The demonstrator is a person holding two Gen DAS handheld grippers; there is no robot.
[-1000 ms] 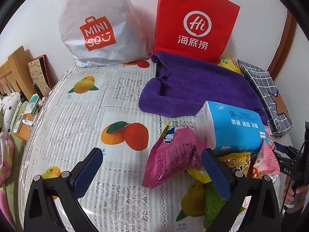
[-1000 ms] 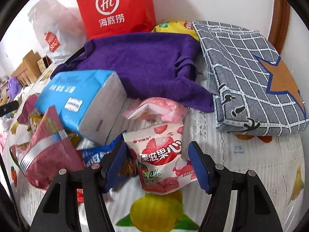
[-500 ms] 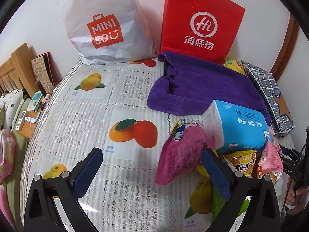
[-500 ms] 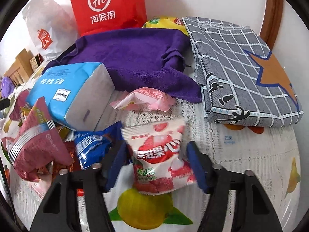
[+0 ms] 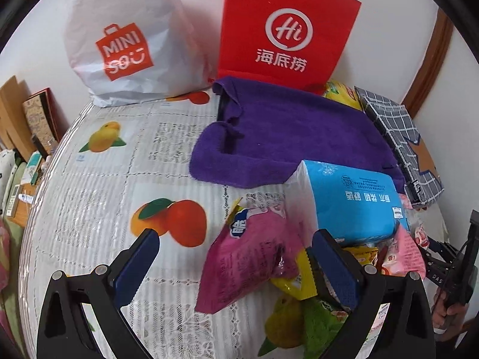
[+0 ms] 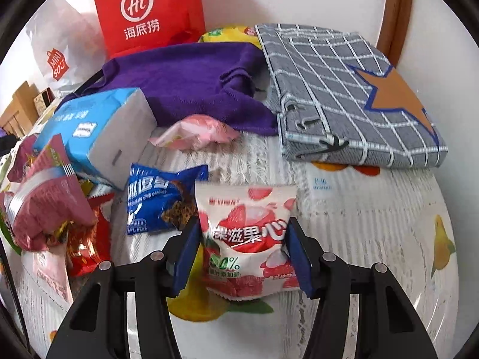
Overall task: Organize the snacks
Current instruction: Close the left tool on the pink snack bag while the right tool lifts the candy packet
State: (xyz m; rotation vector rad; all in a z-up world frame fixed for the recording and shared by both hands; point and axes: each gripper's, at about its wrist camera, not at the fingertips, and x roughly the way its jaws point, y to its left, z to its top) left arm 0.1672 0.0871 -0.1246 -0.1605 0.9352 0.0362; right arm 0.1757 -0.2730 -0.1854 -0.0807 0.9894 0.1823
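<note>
- Two grippers are at work over a fruit-print tablecloth point(image 5: 98, 209) strewn with snack packets.
- Right gripper point(image 6: 244, 249): its jaws have drawn in over the last second and now press on both sides of the strawberry packet point(image 6: 247, 236), clamped on it. A second ago they stood well apart on either side of the same packet.
- The strawberry packet sits near the front of the table, to the right of a blue cookie packet point(image 6: 158, 202), which it no longer overlaps as it did earlier; the packet seems to have been pulled a little nearer and to the right.
- Judging by that, the pick looks secured and carrying the packet away from the heap is the likely next step; the bag is soft, so it may sag or slip when lifted.
- Left gripper point(image 5: 236, 264): jaws wide apart, holding nothing, as they were a second ago. A pink packet point(image 5: 248, 257) lies between them, close to the right jaw, leaning on a blue tissue pack point(image 5: 353, 203).
- The left camera's view has shifted only slightly, so that hand appears to be waiting.
- Far side: a purple towel point(image 5: 284, 137), a red paper bag point(image 5: 284, 30), a white plastic bag point(image 5: 125, 39) and a grey checked cloth point(image 6: 344, 89) on the right.
- Most snacks remain heaped on the left of the right camera's view, so sorting is at an early stage.
</note>
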